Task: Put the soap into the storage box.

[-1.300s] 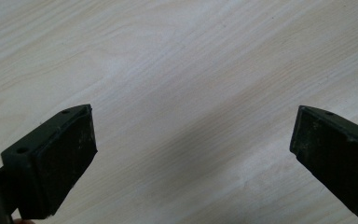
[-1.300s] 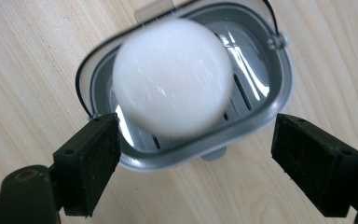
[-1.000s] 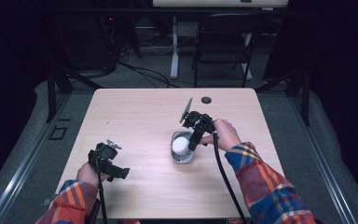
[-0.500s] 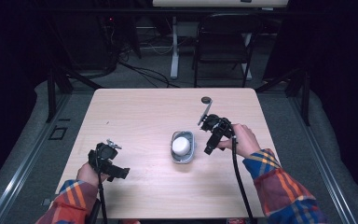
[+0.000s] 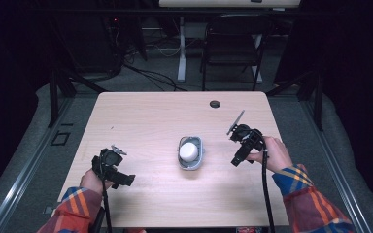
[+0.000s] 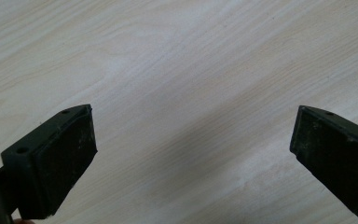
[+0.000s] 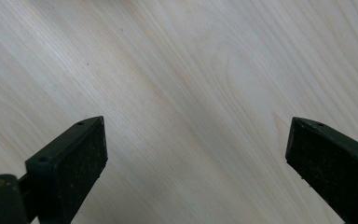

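white cup (image 5: 188,151) in grey bowl (image 5: 191,164), set at the middle of the desk (image 5: 145,116)

the bowl is kept well apart from every desk edge, with bare wood left all round. the right tongs (image 5: 236,160) are held to its right, near the right edge; their jaws have just been opening and are spread, nothing between them. the left tongs (image 5: 126,180) are held near the front left corner, spread and empty. a small dark hole (image 5: 215,104) is seen near the far edge.

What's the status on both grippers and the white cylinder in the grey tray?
Left gripper open, empty. Right gripper open, empty, jaws just opened. White cylinder sits in small grey tray, mid wooden table, untouched. Nothing obstructing.
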Tool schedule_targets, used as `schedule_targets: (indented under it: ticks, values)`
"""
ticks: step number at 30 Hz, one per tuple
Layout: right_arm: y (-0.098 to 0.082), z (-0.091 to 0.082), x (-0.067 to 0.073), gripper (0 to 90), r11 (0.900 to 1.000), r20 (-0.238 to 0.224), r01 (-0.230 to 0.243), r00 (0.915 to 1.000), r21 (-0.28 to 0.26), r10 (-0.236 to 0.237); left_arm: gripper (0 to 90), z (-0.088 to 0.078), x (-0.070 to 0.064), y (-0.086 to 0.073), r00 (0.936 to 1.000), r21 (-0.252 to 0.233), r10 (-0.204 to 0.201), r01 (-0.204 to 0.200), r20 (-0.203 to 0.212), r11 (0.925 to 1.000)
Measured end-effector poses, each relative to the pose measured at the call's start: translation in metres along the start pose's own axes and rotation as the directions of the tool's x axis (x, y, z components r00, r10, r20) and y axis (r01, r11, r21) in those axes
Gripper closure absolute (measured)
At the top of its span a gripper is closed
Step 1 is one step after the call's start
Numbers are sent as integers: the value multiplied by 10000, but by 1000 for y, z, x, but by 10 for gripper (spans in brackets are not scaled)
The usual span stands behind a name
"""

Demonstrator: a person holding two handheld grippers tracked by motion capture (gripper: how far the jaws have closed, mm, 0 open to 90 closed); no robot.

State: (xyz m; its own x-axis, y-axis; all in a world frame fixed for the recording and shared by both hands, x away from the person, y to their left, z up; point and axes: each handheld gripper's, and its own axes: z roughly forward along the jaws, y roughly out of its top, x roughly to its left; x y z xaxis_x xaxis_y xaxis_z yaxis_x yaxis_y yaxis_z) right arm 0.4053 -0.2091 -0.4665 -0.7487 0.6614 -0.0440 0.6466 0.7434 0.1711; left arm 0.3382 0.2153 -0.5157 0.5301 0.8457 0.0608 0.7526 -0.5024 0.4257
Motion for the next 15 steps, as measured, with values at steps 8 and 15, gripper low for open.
schedule_targets:
  ticks: [8, 15]
  values:
    - [-32, -2, -9, 41, 9980, 190, -613, 9979, -164, 616, 4, 0, -1, 0, 10000, 3, -3, 3, -29, 10000]
    - [-56, 1, -17, 37, 9955, 296, -940, 9951, -91, 942, 4, 0, 0, 0, 10000, -15, -12, 12, -17, 10000]
